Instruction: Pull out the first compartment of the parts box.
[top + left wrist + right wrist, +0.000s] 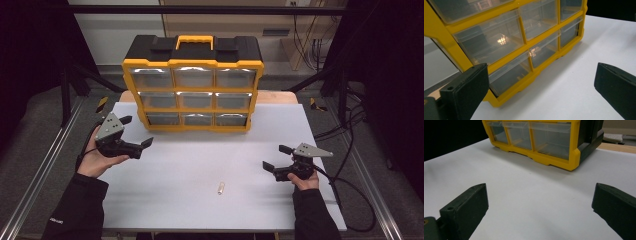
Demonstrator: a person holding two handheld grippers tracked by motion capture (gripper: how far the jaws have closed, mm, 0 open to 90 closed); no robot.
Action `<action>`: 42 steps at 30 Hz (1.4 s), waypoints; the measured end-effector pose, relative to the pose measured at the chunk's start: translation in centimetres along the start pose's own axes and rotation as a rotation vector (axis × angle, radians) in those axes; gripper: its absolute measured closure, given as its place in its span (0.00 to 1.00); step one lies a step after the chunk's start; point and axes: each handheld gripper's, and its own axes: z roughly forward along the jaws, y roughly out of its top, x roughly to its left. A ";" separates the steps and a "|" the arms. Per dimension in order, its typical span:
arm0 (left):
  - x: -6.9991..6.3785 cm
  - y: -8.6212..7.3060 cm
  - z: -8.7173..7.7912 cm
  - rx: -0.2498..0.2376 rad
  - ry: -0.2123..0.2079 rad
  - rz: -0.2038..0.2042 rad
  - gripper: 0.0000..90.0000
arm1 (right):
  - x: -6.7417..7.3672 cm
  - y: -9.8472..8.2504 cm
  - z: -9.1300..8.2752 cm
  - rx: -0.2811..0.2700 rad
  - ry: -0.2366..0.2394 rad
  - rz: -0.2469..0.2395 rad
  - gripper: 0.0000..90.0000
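Small peg (220, 188) lies untouched — both tongs (135, 132) (276, 156) agape.

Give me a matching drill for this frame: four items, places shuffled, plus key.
1. drawer cabinet
2. small peg
3. left gripper
4. right gripper

A. near edge of the table, centre
B. open, right side of table
C. back of table, drawers shut
D. open, by cabinet's lower left corner

Pairs: 1-C, 2-A, 3-D, 4-B

A white table (165, 200) is seen mid-frame. A yellow drawer organizer (193, 90) is set at its upper centre; a small pale cylinder (220, 188) is laid lower centre.
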 end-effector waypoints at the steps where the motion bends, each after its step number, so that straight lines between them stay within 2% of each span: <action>1: 0.0 0.1 0.0 0.003 0.001 0.005 0.00 | 0.0 0.0 0.0 0.000 0.000 0.000 0.01; 8: 0.1 0.9 0.1 0.015 0.013 0.034 0.00 | 0.0 0.0 0.0 0.001 0.002 0.002 0.01; 10: 0.1 1.0 0.1 0.024 0.011 0.030 0.00 | 0.0 0.0 0.0 0.001 0.002 0.001 0.01; 27: 0.1 3.0 0.4 0.050 0.030 0.105 0.00 | 0.1 0.0 0.0 0.000 0.003 0.000 0.01; 42: 0.2 4.6 0.7 0.087 0.064 0.186 0.00 | 0.1 0.0 0.0 0.001 0.003 0.000 0.01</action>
